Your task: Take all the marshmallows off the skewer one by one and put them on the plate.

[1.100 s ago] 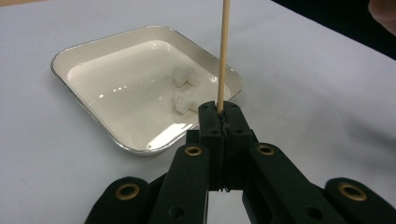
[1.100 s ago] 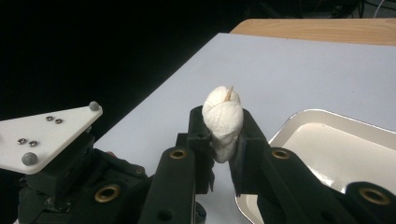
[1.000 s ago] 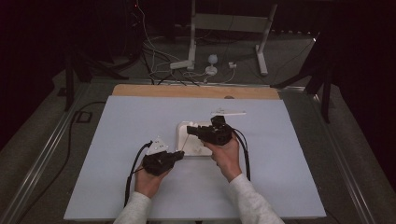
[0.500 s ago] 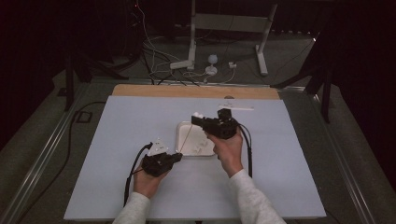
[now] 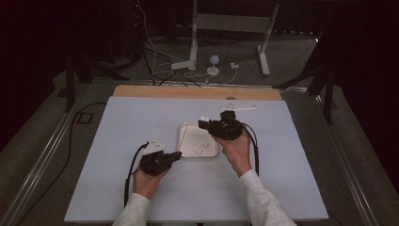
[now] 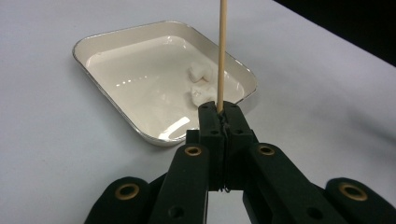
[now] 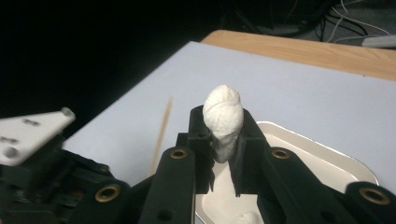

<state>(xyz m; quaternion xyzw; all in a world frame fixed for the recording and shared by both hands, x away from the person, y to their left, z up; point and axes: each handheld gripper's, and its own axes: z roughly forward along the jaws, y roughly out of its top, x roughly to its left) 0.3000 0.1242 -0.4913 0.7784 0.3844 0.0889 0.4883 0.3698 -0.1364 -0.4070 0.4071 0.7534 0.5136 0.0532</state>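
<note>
Right gripper view: right gripper (image 7: 223,140) pinches a squishy marshmallow (image 7: 224,116) over the tray's (image 7: 322,154) far edge; go gentle. Left gripper (image 6: 219,116) clamps the thin, snappable skewer (image 6: 221,51) low.

Glossy, smooth cream tray (image 6: 116,100), seemingly enamelled metal. Beside it, matt pale bench (image 5: 117,141) covering, bare wood at far edge. Thin wooden skewer (image 6: 221,51); matt black plastic tongs (image 6: 219,112); chalky, rough white marshmallow (image 7: 224,116).

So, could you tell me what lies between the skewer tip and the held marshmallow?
Nothing: in the right gripper view, only bare table separates the skewer from the marshmallow.
</note>
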